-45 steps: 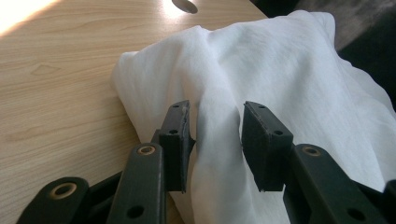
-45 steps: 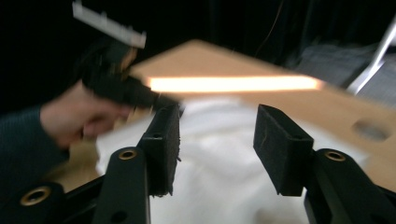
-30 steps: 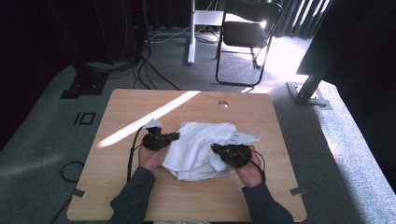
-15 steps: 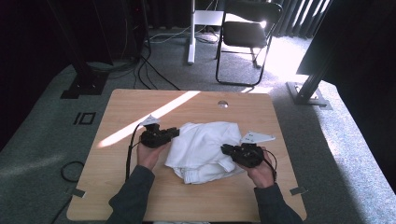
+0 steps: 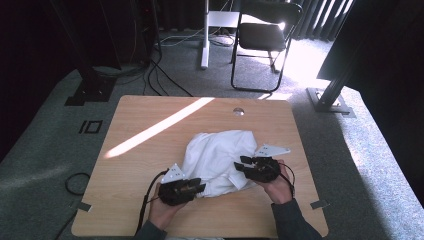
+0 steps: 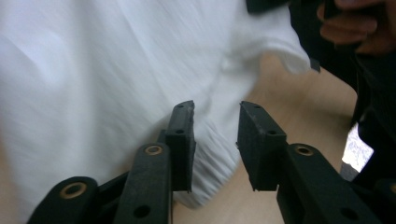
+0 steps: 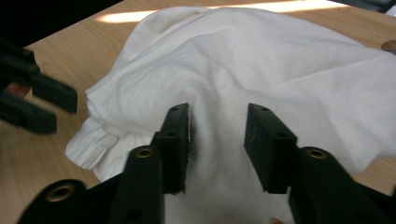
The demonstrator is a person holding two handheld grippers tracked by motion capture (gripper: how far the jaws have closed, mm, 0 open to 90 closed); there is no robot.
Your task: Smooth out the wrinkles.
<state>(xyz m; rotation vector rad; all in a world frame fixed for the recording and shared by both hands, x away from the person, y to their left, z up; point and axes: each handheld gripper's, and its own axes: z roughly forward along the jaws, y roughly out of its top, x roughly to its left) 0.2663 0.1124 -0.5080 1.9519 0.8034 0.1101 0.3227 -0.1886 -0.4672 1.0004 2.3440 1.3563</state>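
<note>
while both hands rest at the near edge: the scene reads as below.
surface (image 5: 150, 115): light wooden top with a slanting sunlit stripe across its far left part and a small round hole near the far edge.
cloth (image 5: 217, 155): white, crumpled garment-like fabric, lying right of centre toward the near edge; a ribbed cuff-like hem shows at its near side in the left gripper view (image 6: 210, 154).
left tongs (image 5: 200, 187): held in the left hand (image 5: 162, 207) near the near edge, left of centre; tips at the cloth's near-left hem. in the left gripper view the jaws stand narrowly apart with the ribbed hem between and beneath them, not clamped.
right tongs (image 5: 239, 164): held in the right hand (image 5: 277, 187) at the cloth's right side, toward the near right corner. in the right gripper view (image 7: 217, 135) the jaws stand apart with a raised fold of cloth between them, not pressed together.
cable (image 5: 145, 205): black, trailing from the left tongs over the near edge.
chair (image 5: 262, 40): dark folding chair on the carpet beyond the far edge.
</note>
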